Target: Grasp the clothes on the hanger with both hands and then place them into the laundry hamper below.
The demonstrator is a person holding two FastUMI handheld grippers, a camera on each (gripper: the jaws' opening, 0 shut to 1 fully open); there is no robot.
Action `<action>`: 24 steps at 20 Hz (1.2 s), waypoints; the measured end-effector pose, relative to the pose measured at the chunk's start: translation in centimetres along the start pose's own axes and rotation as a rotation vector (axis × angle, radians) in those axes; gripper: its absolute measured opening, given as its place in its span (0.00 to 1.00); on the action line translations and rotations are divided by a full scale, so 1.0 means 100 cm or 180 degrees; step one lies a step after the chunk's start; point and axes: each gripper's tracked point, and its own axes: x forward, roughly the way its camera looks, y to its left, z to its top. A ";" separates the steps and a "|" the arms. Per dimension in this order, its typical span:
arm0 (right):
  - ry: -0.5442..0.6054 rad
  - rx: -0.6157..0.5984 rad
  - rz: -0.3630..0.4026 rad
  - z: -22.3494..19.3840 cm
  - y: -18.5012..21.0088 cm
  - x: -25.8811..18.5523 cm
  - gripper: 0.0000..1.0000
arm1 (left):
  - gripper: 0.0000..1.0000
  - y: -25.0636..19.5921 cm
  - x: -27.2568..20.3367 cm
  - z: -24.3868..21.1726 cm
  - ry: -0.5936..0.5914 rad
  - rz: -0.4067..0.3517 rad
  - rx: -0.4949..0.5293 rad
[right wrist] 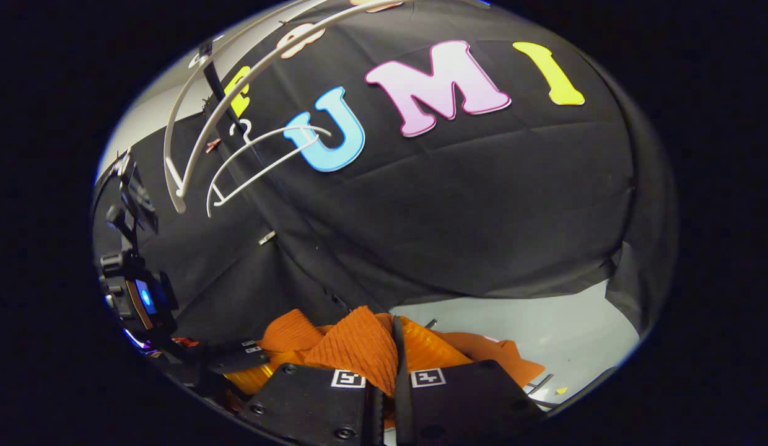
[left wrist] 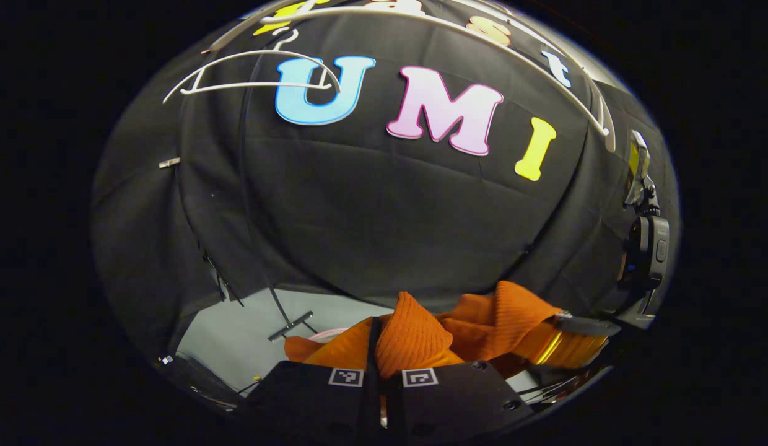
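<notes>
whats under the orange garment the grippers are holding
Below the orange garment, a pale rim peeks out over grey floor. The cloth covers the rest, so I cannot tell whether it is the hamper.

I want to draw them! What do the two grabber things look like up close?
Each gripper, left and right, has two flat, blocky finger plates with round screws. Each plate wears a small square black-and-white checker marker. The left one's body, seen from the right gripper view, carries a little glowing blue screen.
</notes>
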 end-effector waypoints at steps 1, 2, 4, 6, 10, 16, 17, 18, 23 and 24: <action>0.0034 0.0026 -0.0044 -0.009 -0.004 0.006 0.17 | 0.08 0.003 -0.001 -0.004 0.0066 0.0014 -0.0063; 0.0119 0.0061 -0.0084 -0.015 -0.010 0.004 0.17 | 0.08 0.002 0.006 -0.015 0.0149 0.0013 -0.0143; 0.0247 0.0052 -0.0133 -0.028 -0.018 0.007 0.17 | 0.08 0.004 0.013 -0.031 0.0334 0.0005 -0.0315; 0.0372 0.0036 -0.0151 -0.041 -0.020 0.009 0.17 | 0.08 0.009 0.017 -0.044 0.0449 0.0026 -0.0375; 0.0490 0.0052 -0.0186 -0.054 -0.026 0.014 0.17 | 0.08 0.012 0.023 -0.056 0.0575 0.0048 -0.0404; 0.0602 0.0035 -0.0254 -0.063 -0.029 0.023 0.17 | 0.08 0.023 0.034 -0.069 0.0705 0.0084 -0.0548; 0.0621 0.0016 -0.0276 -0.065 -0.031 0.023 0.17 | 0.08 0.025 0.034 -0.072 0.0724 0.0092 -0.0567; 0.0643 -0.0001 -0.0299 -0.067 -0.032 0.024 0.17 | 0.08 0.026 0.035 -0.073 0.0746 0.0098 -0.0579; 0.0725 -0.0028 -0.0542 -0.074 -0.054 0.028 0.55 | 0.42 0.040 0.038 -0.085 0.0842 0.0256 -0.0524; 0.0703 0.0017 -0.0571 -0.068 -0.057 0.020 0.69 | 0.59 0.047 0.032 -0.082 0.0841 0.0295 -0.0519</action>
